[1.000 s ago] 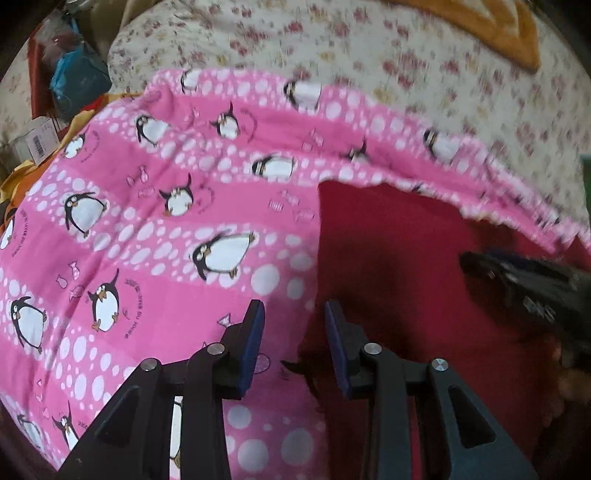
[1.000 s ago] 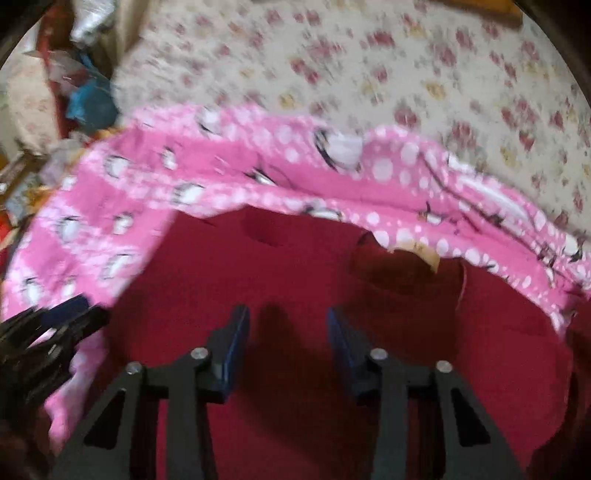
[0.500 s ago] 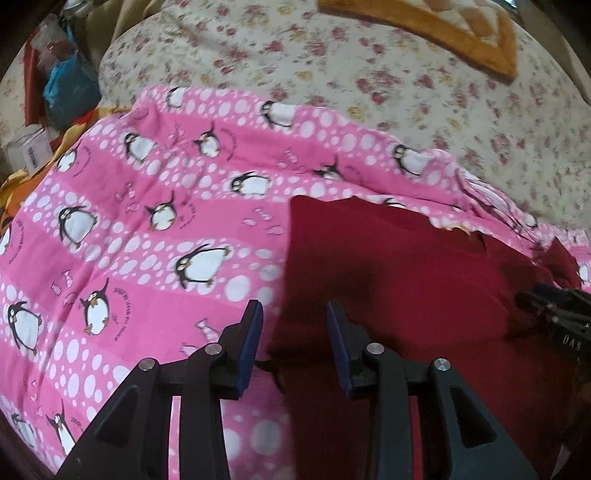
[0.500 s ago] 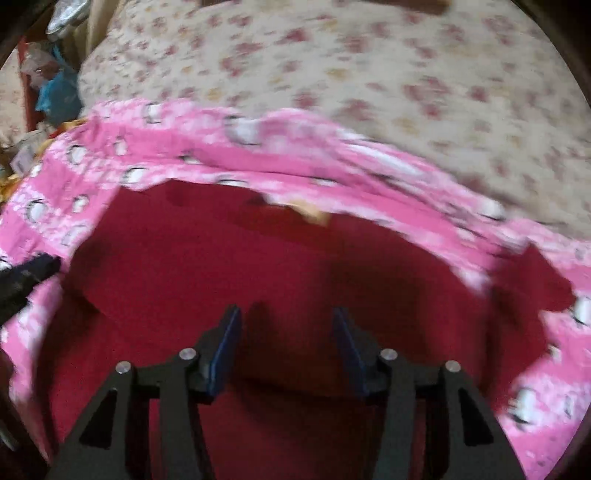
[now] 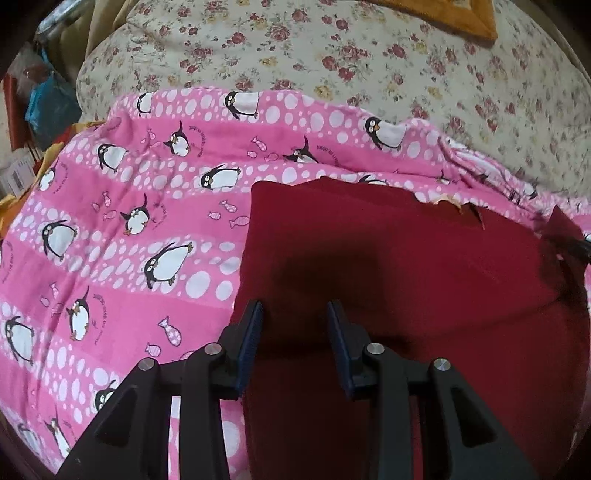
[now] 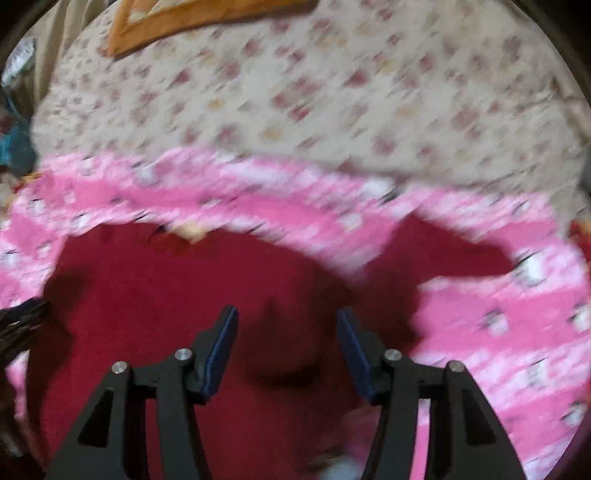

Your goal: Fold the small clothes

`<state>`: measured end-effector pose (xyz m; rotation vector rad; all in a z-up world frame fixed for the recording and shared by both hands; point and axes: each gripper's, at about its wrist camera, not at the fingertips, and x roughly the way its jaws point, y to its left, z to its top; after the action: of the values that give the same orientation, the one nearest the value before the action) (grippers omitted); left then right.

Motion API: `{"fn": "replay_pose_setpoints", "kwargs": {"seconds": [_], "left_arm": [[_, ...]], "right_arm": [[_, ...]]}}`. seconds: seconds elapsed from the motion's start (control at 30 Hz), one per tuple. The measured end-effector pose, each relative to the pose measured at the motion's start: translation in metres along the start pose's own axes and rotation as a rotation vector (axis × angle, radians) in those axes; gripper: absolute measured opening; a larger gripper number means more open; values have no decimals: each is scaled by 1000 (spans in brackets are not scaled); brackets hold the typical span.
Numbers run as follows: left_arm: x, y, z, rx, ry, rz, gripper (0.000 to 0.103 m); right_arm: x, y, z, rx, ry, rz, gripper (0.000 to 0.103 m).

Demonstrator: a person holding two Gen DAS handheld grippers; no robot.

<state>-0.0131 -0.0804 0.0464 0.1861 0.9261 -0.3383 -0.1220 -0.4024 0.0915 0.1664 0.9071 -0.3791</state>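
A dark red garment (image 5: pixel 406 266) lies flat on a pink penguin-print blanket (image 5: pixel 129 221). My left gripper (image 5: pixel 294 308) hovers over the garment's left edge, its blue pads apart with nothing pinched between them. In the blurred right wrist view, my right gripper (image 6: pixel 286 312) hangs above the red garment (image 6: pixel 166 295). Its jaws are opening and hold nothing. A red sleeve (image 6: pixel 461 254) sticks out to the right over the pink blanket (image 6: pixel 498 314). The right gripper's tip (image 5: pixel 580 247) shows at the left view's right edge. The left gripper (image 6: pixel 18 321) shows at the right view's left edge.
The blanket lies on a floral bedspread (image 5: pixel 332 55) that stretches away behind it. An orange-bordered cloth (image 5: pixel 461 18) lies at the far end. A blue bag (image 5: pixel 48 107) and a barcoded box (image 5: pixel 14 177) crowd the left side beyond the bed.
My right gripper has swept right across the red garment and its jaws have widened. The left gripper has shifted slightly, and the garment's left edge now lies under it.
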Motion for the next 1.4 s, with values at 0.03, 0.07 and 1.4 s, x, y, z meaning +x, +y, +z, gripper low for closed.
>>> {"fn": "replay_pose_setpoints", "kwargs": {"seconds": [0.03, 0.07, 1.4], "left_arm": [[1, 1, 1, -4, 3, -1, 15], [2, 1, 1, -8, 7, -1, 15], [1, 1, 3, -66, 17, -43, 15]], "right_arm": [[2, -4, 5, -26, -5, -72, 71], [11, -9, 10, -62, 19, -144, 77], [-85, -259, -11, 447, -181, -87, 4]]}}
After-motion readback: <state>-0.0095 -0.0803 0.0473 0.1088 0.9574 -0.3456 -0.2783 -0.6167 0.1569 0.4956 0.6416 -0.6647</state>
